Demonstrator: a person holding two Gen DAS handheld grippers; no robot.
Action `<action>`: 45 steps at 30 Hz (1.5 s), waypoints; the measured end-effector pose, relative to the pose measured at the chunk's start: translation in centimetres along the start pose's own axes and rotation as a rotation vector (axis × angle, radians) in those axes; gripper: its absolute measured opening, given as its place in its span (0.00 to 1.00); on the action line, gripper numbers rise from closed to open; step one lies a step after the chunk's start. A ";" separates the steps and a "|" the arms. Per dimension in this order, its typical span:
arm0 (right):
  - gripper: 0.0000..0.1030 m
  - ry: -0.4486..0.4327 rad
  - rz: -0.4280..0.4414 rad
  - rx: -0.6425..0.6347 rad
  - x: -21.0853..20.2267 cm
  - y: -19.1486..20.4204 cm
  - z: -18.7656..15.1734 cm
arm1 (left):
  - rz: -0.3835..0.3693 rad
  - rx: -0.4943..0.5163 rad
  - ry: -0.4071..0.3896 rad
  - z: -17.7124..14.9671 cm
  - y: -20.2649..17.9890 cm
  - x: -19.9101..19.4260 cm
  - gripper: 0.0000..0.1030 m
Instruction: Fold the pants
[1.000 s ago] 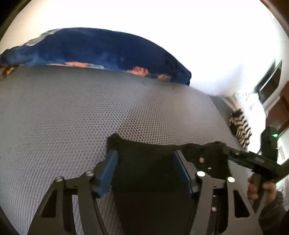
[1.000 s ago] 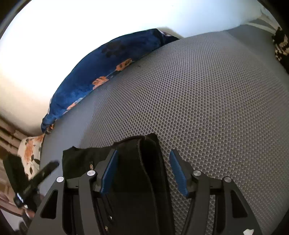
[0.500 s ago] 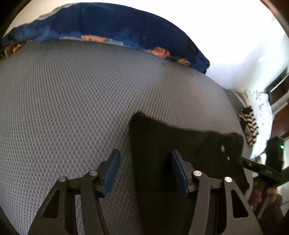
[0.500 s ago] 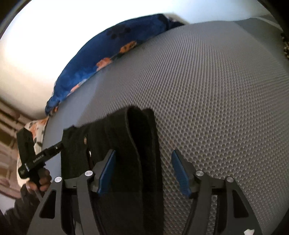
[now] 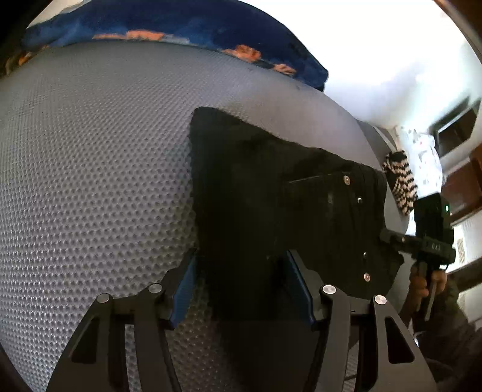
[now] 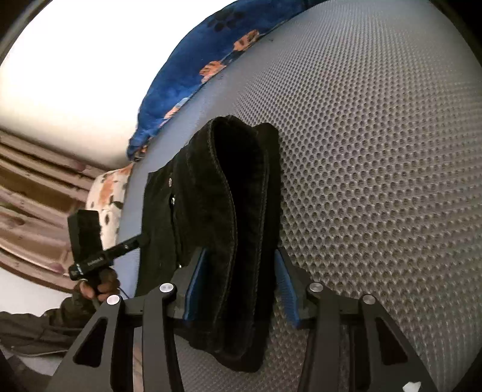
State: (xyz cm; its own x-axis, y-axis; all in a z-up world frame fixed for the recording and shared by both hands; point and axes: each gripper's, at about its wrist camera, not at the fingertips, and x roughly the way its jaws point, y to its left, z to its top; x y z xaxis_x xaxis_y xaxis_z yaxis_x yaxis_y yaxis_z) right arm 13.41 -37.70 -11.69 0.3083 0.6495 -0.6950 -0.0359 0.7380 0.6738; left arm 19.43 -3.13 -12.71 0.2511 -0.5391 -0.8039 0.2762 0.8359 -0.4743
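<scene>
Black pants (image 5: 271,193) lie folded on the grey honeycomb mattress (image 5: 99,169); rivets and a pocket show at their right end. My left gripper (image 5: 241,286) is open, its blue pads on either side of the near edge of the cloth. In the right wrist view the pants (image 6: 238,196) show thick folded layers with stitched hems. My right gripper (image 6: 238,289) is open, its pads straddling the near end of the fold. Each gripper also shows in the other's view: the right one (image 5: 391,238) at the pants' right edge, the left one (image 6: 141,238) at their left edge.
A blue blanket with orange prints (image 5: 168,27) lies along the far edge of the mattress and also shows in the right wrist view (image 6: 211,57). A black-and-white striped cloth (image 5: 400,184) lies off the right edge. A floral pillow (image 6: 105,193) and wooden slats (image 6: 36,187) are at left.
Both grippers have pulled back toward me and risen, so more of the pants shows. The folded pants stay flat on the mattress; both grippers stay open.
</scene>
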 end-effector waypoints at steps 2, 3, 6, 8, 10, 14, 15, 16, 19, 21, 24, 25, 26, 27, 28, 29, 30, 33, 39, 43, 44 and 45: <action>0.40 0.010 0.031 -0.002 0.5 -0.1 0.5 | 0.000 0.012 0.007 0.3 -0.6 0.6 0.56; 0.39 0.012 0.037 -0.001 0.8 0.0 0.7 | 0.005 0.016 0.006 0.4 -0.8 0.8 0.56; 0.39 0.014 0.052 -0.012 1.5 0.4 1.5 | 0.006 0.020 0.016 0.9 -1.2 1.2 0.56; 0.39 0.014 0.081 -0.002 1.9 0.2 2.0 | -0.011 0.000 0.018 1.2 -1.2 1.5 0.56; 0.37 0.014 0.107 0.012 2.2 0.0 2.1 | -0.024 -0.027 0.018 1.4 -1.0 1.6 0.56; 0.34 0.018 0.109 -0.007 2.3 0.1 2.0 | -0.028 -0.046 0.018 1.1 -0.3 0.9 0.55; 0.34 0.023 0.108 -0.009 2.4 0.2 2.1 | -0.026 -0.044 0.013 1.0 -0.3 0.9 0.55; 0.34 0.029 0.105 -0.013 2.4 0.2 2.1 | -0.025 -0.042 0.008 0.8 -0.1 0.7 0.55; 0.33 0.025 0.100 -0.013 2.5 0.3 2.2 | 0.002 -0.010 -0.007 0.5 -0.6 0.8 0.59; 0.33 0.016 0.093 -0.008 2.7 0.4 2.3 | 0.031 0.023 -0.015 0.4 -1.7 1.1 0.64; 0.33 -0.008 0.072 0.008 3.0 0.8 2.2 | 0.088 0.069 -0.025 0.1 -2.5 1.3 0.64; 0.33 -0.018 0.059 0.010 3.0 1.0 2.1 | 0.101 0.077 -0.028 0.0 -2.6 1.3 0.64; 0.33 -0.026 0.047 0.012 3.0 1.1 2.0 | 0.109 0.079 -0.029 0.0 -2.7 1.4 0.62; 0.32 -0.034 0.030 0.013 3.0 1.4 1.9 | 0.122 0.084 -0.029 0.0 -2.8 1.4 0.61; 0.32 -0.042 0.015 0.010 2.9 1.6 1.8 | 0.140 0.091 -0.031 0.0 -2.9 1.4 0.56; 0.31 -0.049 -0.003 0.010 2.9 2.0 1.7 | 0.151 0.094 -0.032 0.0 -3.0 1.3 0.51; 0.30 -0.053 -0.011 0.012 2.9 2.3 1.7 | 0.159 0.101 -0.035 0.0 -2.9 1.2 0.48; 0.26 -0.074 -0.041 0.007 2.8 3.5 1.6 | 0.171 0.105 -0.039 0.1 -2.6 0.6 0.33; 0.23 -0.106 -0.088 0.007 2.2 6.4 1.0 | 0.202 0.150 -0.073 -0.2 -3.7 -0.8 0.16; 0.23 -0.104 -0.115 -0.005 2.0 8.9 0.3 | 0.198 0.153 -0.091 -0.9 -4.1 -2.2 0.15; 0.22 -0.102 -0.117 -0.004 2.0 9.2 0.1 | 0.185 0.147 -0.099 -1.2 -3.8 -2.9 0.15; 0.22 -0.099 -0.119 -0.006 2.0 9.7 -0.1 | 0.181 0.143 -0.103 -1.4 -3.7 -3.2 0.15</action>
State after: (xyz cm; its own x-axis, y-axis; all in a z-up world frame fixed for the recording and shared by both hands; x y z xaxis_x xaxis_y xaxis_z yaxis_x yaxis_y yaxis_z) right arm 13.62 -29.22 -6.61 0.4033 0.5365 -0.7413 0.0012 0.8098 0.5867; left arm 16.27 -4.37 -8.84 0.3998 -0.3962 -0.8266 0.3452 0.9004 -0.2646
